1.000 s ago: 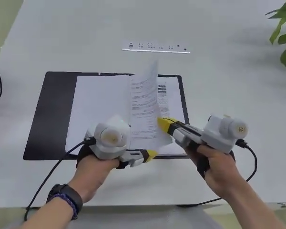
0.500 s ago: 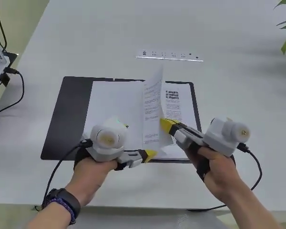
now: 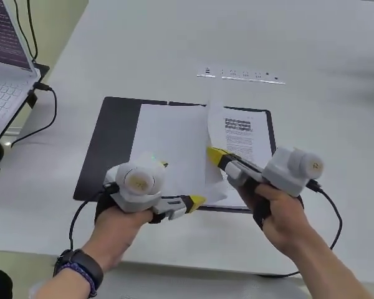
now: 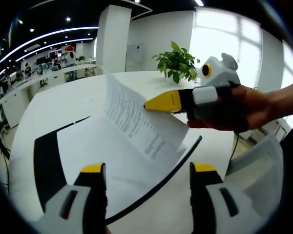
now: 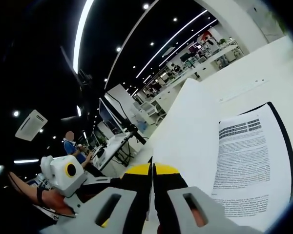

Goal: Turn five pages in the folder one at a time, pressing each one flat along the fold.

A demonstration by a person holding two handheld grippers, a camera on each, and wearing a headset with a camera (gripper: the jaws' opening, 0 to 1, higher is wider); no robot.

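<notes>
In the head view, the folder lay open on the worktop, its fold pointing away from the person, and the right hand-held gripper held a page up over the fold. The left gripper view showed the left hand-held gripper spread, empty. The right gripper view showed jaws pinching the page's edge.

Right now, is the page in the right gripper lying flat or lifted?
Lifted. The page stands up off the folder, its edge pinched in the shut right gripper; the next sheet lies flat.

Folder on table, laptop left
</notes>
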